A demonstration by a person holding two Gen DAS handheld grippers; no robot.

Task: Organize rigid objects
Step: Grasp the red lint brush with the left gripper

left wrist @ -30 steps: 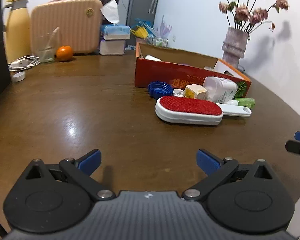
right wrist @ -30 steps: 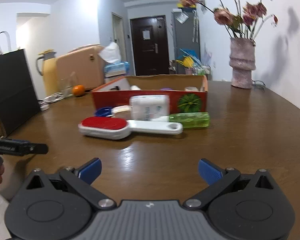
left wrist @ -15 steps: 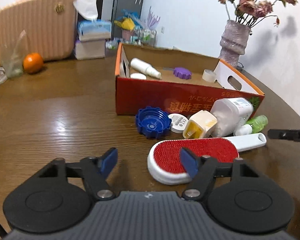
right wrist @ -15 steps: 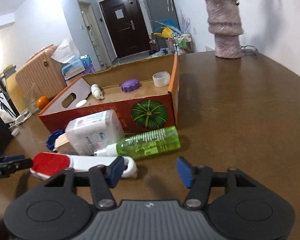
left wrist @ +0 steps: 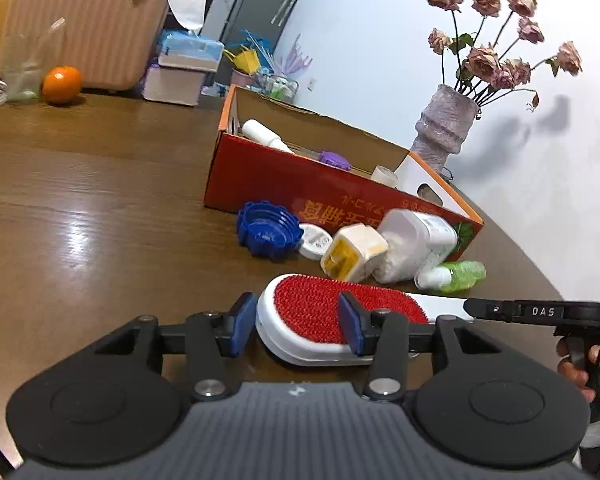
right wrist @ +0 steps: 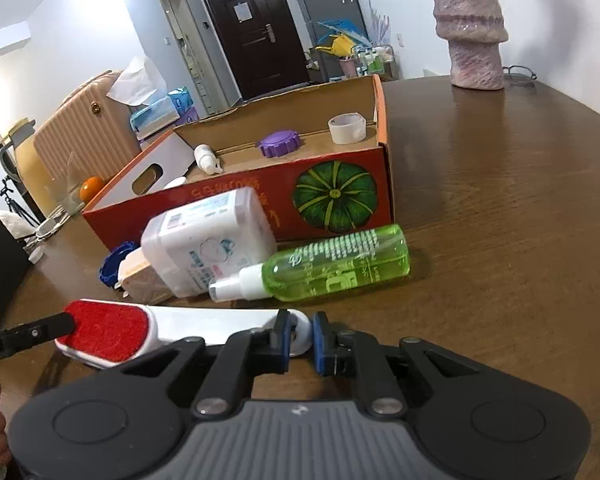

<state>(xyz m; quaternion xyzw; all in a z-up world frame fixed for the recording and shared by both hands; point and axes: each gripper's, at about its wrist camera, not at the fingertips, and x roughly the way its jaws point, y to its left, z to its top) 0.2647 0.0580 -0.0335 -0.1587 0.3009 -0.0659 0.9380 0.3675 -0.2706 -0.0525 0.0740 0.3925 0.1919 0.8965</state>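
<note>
Left wrist: bristly red oval lint brush (left wrist: 332,312), glossy wooden table (left wrist: 100,208).

A lived-in home, probably a dining or living room. A round wooden tabletop (left wrist: 100,200) carries a vase of dried roses (left wrist: 446,126), an orange (left wrist: 62,84) and a tissue box (left wrist: 190,54). A ribbed pink suitcase (left wrist: 86,20) stands at the far left, and a dark entrance door (right wrist: 256,36) closes the hallway beyond.

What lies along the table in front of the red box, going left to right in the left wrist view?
Blue cap → small white round lid → cream and yellow plug → white jar → green spray bottle.
</note>
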